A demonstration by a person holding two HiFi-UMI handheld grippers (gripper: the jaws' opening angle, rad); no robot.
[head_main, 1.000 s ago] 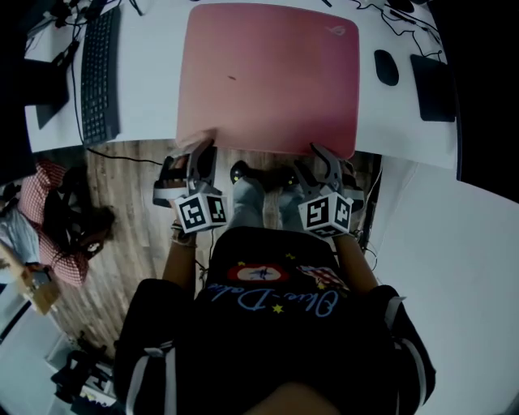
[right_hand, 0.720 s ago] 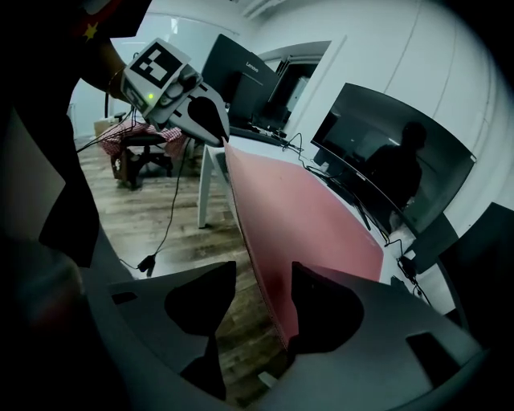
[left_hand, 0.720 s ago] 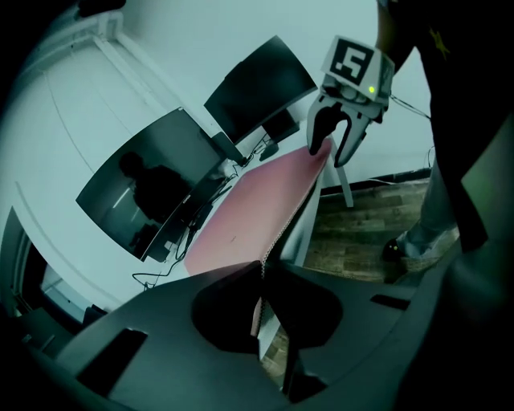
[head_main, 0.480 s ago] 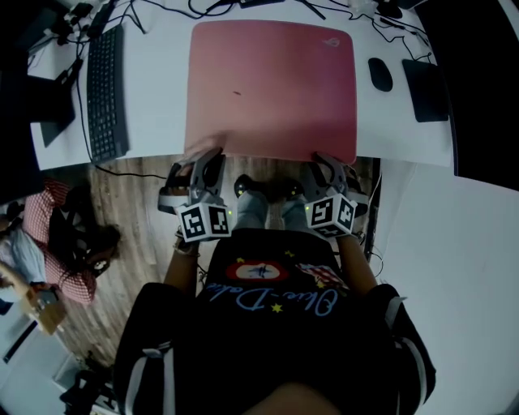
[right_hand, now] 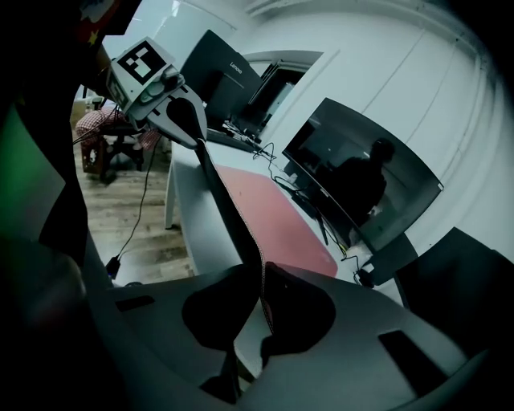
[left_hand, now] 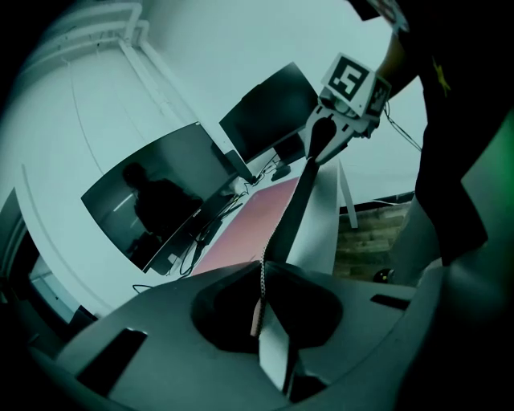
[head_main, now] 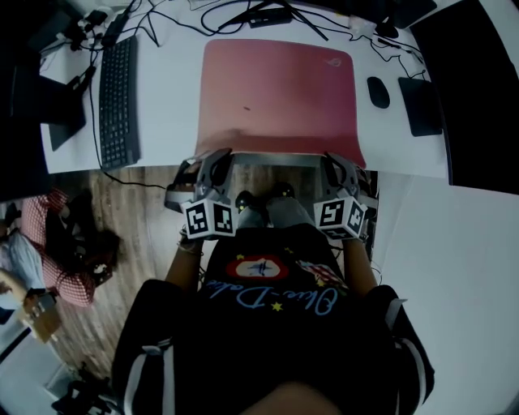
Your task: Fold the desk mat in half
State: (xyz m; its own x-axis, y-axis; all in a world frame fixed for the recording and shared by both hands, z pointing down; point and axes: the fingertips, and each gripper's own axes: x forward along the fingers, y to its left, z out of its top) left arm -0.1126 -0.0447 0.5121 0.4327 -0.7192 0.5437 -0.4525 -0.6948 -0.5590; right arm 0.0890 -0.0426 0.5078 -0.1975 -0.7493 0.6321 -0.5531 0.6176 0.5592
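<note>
Both grippers are clamped on the near edge of the pink desk mat point(head_main: 280, 89). The left gripper point(head_main: 216, 162) has its jaws pressed together on the mat's near-left corner, and in the left gripper view the thin edge sits sandwiched right between them. The right gripper point(head_main: 340, 166) has just been closing its jaws, and now they pinch the near-right corner the same way, with the mat edge between them.

That near edge runs taut from one gripper straight across to the other. It's lifted a bit off the white desk point(head_main: 166, 97), enough that the dark underside shows in both gripper views. The rest of the mat stretches away ahead of the grippers, lying flat.

Off to the left of the left gripper and further out there's a black keyboard point(head_main: 118, 93). Out past the right gripper, to its right, there's a black mouse point(head_main: 377, 91). Way beyond the mat's far edge are a tangle of cables point(head_main: 268, 12) and a dark monitor point(left_hand: 152, 201).
</note>
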